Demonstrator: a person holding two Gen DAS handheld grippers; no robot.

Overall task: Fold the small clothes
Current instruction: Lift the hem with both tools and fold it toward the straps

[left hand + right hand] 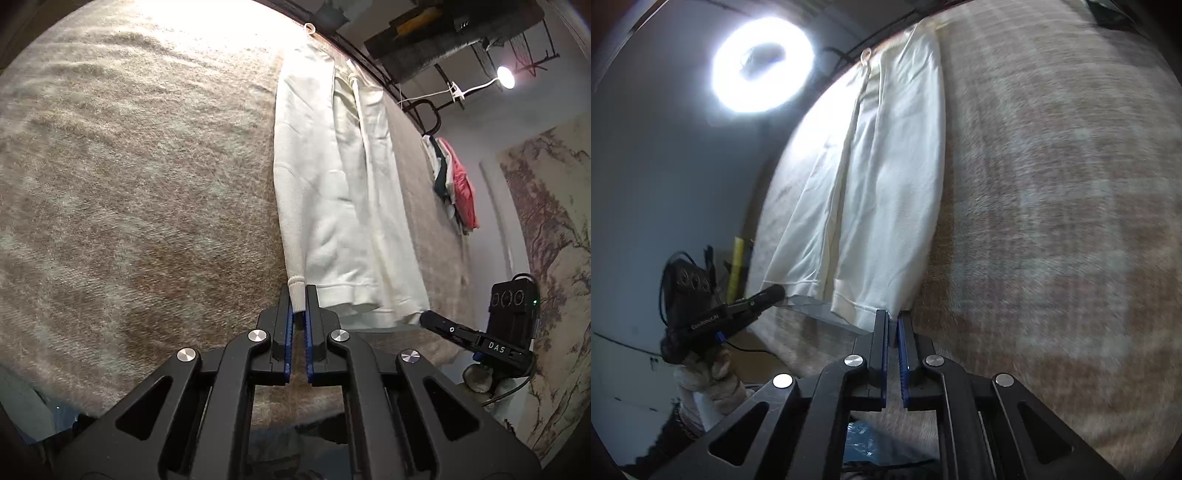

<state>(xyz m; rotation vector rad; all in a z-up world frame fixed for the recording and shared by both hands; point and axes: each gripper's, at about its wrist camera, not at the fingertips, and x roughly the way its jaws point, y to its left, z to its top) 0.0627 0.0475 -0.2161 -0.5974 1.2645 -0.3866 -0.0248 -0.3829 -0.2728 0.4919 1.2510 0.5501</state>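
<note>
The pants [332, 192] are lying flat on the blanket [129, 184], stretching away toward the far edge; the left gripper [298, 299] is sitting at one near corner of the pants, with the cloth hem lying between its fingers; the right gripper [892, 317] is sitting at the other near corner; a pile of clothes [456, 184] is hanging past the far side of the blanket; a ring lamp [762, 64] is standing behind the bed.

Left tongs [299, 295] and right tongs [893, 317] point downward, both apparently clamped shut.
</note>
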